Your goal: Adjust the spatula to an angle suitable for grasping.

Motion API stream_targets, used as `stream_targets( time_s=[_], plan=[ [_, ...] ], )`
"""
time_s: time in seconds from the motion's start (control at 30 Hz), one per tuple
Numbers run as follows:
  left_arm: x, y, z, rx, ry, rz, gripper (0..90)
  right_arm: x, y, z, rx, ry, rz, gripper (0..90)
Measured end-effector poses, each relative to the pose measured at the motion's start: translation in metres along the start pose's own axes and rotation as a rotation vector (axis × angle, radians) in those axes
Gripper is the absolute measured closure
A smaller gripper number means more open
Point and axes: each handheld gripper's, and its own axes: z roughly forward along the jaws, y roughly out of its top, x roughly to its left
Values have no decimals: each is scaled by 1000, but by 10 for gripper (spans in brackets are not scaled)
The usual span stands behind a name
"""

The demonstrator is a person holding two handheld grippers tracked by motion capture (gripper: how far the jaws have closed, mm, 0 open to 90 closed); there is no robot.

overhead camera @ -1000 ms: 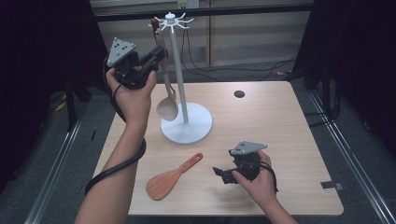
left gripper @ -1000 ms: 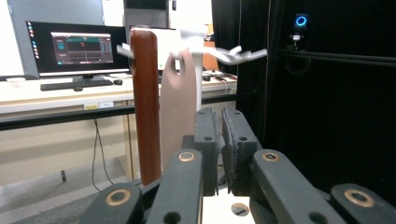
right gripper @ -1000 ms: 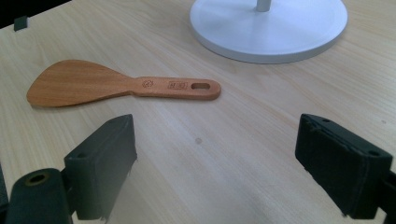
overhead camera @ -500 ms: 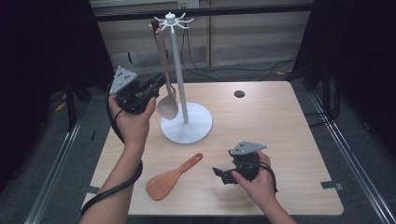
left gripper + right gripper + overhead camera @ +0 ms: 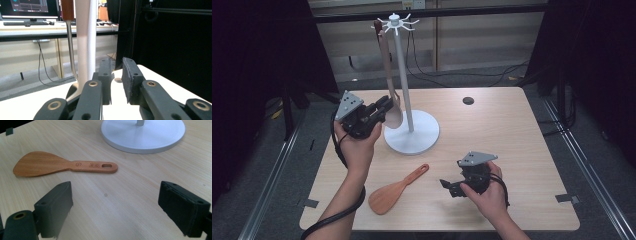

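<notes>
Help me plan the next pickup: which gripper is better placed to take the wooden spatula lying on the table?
Right. The right gripper rests beside the wooden spatula, jaws wide open toward it; the left gripper is up by the stand.

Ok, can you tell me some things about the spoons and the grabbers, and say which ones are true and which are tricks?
1. A wooden spatula lies flat on the table. True.
2. The right gripper is squeezing the spatula. False: its jaws stand wide apart over bare table, with the spatula lying beyond them.
3. A spoon hangs from the white stand. True.
4. The left gripper lies flat on the table. False: a hand holds it up beside the hanging spoon's bowl, and its jaws have just been opening, with nothing between them.
5. The stand has a square black base. False: the base is round and white.
</notes>
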Motion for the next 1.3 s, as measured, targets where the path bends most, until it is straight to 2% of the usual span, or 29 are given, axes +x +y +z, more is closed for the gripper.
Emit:
stream_targets(
  time_s=[0.37,0.5,0.7,0.9,1.17,1.3],
  plan=[
    [2,-33,-6,70,-10,-4,754,0,1,-1,-1,0,2,117],
    [3,-44,-10,80,-24,-16,746,0,0,0,2,-1,1,116],
    [5,-64,-12,134,-46,-35,726,1,0,0,3,0,2,117],
    [5,-83,-13,203,-62,-29,708,1,0,1,4,2,-1,117],
    [0,-105,-10,340,-99,-12,677,2,0,1,4,2,-1,116],
    [-4,-116,-7,406,-136,-1,645,1,0,1,6,1,-2,116]
  ],
)
